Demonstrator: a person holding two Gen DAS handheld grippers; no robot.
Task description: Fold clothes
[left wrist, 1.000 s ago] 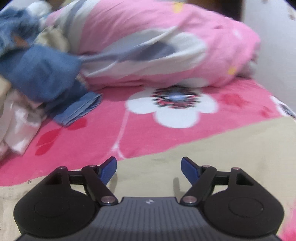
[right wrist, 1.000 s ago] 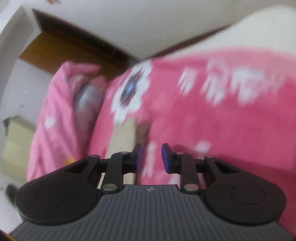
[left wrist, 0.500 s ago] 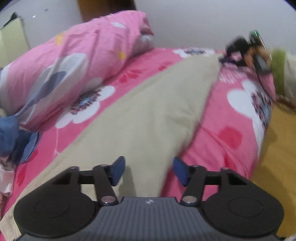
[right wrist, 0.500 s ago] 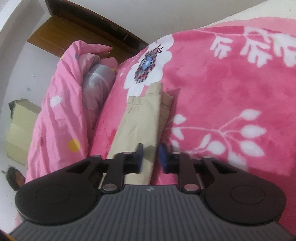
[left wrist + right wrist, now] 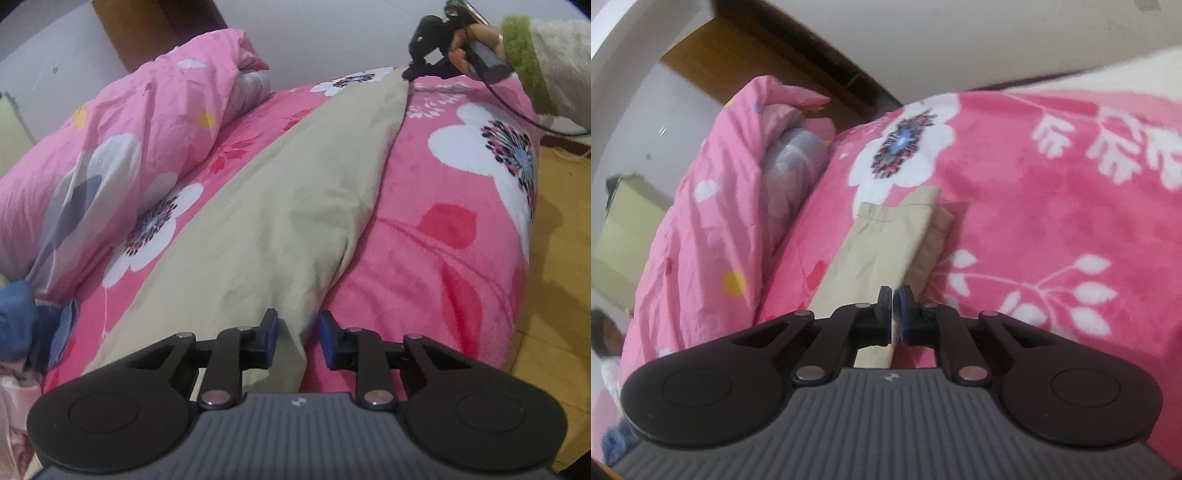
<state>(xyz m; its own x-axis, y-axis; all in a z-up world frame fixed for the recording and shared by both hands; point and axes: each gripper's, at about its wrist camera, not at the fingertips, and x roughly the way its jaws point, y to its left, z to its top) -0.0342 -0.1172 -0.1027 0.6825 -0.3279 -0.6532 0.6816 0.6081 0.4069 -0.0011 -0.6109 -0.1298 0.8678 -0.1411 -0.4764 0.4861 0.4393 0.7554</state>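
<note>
The right gripper point(image 5: 894, 295) is clenching one end of the beige trousers point(image 5: 280, 206) lying stretched along the bed point(image 5: 443, 229) — the left gripper point(image 5: 295, 325), jaws closing but not yet pinching the other end, is risking a slack, lopsided fold.

Left gripper point(image 5: 296, 334) tips downward over the near end of the beige trousers point(image 5: 280, 206), its jaws just closing in, blue pads a narrow gap apart with the cloth's edge between them, not yet pressed. Right gripper point(image 5: 894, 308) is at the trousers' far end, jaws clamped together on the fabric edge. In the left wrist view, that right gripper sits gripped by the person's hand point(image 5: 476, 44), a fuzzy green-cuffed sleeve point(image 5: 535, 66) trailing behind the wrist.
</note>
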